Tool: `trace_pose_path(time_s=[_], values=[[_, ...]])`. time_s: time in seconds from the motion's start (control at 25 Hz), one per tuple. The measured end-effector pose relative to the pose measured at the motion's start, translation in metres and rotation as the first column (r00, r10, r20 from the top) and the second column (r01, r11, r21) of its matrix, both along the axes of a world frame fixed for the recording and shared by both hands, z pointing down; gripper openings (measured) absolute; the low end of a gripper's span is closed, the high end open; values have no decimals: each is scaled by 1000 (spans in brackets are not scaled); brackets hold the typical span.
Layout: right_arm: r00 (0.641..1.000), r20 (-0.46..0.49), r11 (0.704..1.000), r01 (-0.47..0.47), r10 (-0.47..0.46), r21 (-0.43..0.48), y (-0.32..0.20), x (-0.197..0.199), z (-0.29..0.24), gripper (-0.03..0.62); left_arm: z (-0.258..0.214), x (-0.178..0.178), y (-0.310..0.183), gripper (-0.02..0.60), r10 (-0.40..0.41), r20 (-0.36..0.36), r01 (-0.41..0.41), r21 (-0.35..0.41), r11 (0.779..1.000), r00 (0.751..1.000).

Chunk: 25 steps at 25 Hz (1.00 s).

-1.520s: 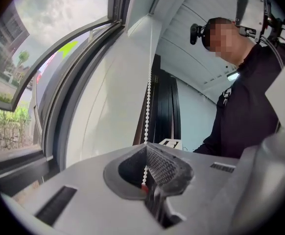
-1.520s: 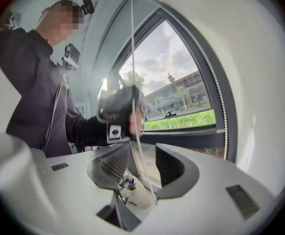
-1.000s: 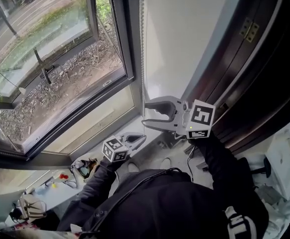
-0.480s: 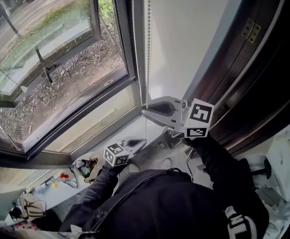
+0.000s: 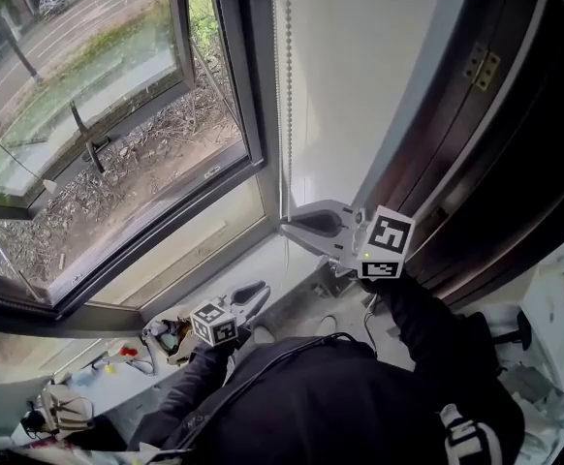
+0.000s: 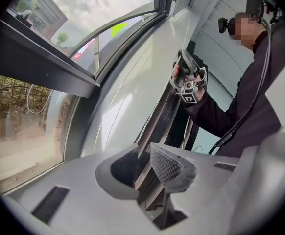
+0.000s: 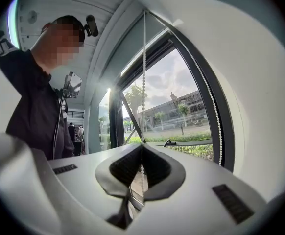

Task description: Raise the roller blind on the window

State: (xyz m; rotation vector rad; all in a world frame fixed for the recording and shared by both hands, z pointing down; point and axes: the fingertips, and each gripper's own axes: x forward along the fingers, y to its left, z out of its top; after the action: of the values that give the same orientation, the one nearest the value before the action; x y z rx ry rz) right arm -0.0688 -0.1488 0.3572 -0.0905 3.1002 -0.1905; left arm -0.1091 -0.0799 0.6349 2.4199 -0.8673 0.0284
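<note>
Right fingers [image 7: 159,170] clamp bead chain [image 7: 143,82]; left fingers [image 6: 172,166] opening, empty.

Open room above the pale sill [image 5: 284,269] is hemmed by the dark metal window frame [image 5: 251,114], the hanging white beaded cord [image 5: 289,85] and the dark brown wooden panel [image 5: 476,163].

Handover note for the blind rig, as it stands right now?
Right gripper: shut on the bead chain, close beside the window.
Left gripper: lower down, off the chain, jaws opening, nothing between them.
The blind itself is out of frame; the glass in view is uncovered.
Left to do: probably pull down with the right, regrip higher with the left, and repeat until fully up.
</note>
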Motion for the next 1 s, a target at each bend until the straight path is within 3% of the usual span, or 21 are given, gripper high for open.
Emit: trace_pose_path(time_s=[0.2,0.44,0.6,0.84,1.0], values=[[1000,-9,999,8,-8,-36,9,-4,28,8,-31,-6,-8,71,-1,23,-1,98,995,1000],[991,-135,999,4,-11,-52,17,-11,84,7,-91,-2,-26,71,-15,-12,17,240,971,1000],[980,-196,996,-5,-13,-90,17,-10,127,8,-110,5,-28,71,5,26,-12,301,954,1000],[952,-301,990,5,-47,-139,35,-13,195,8,-105,12,-28,71,21,43,-34,305,952,999],[904,-423,983,-17,-64,-185,44,-2,268,8,-101,17,-27,71,27,38,-37,286,958,999]])
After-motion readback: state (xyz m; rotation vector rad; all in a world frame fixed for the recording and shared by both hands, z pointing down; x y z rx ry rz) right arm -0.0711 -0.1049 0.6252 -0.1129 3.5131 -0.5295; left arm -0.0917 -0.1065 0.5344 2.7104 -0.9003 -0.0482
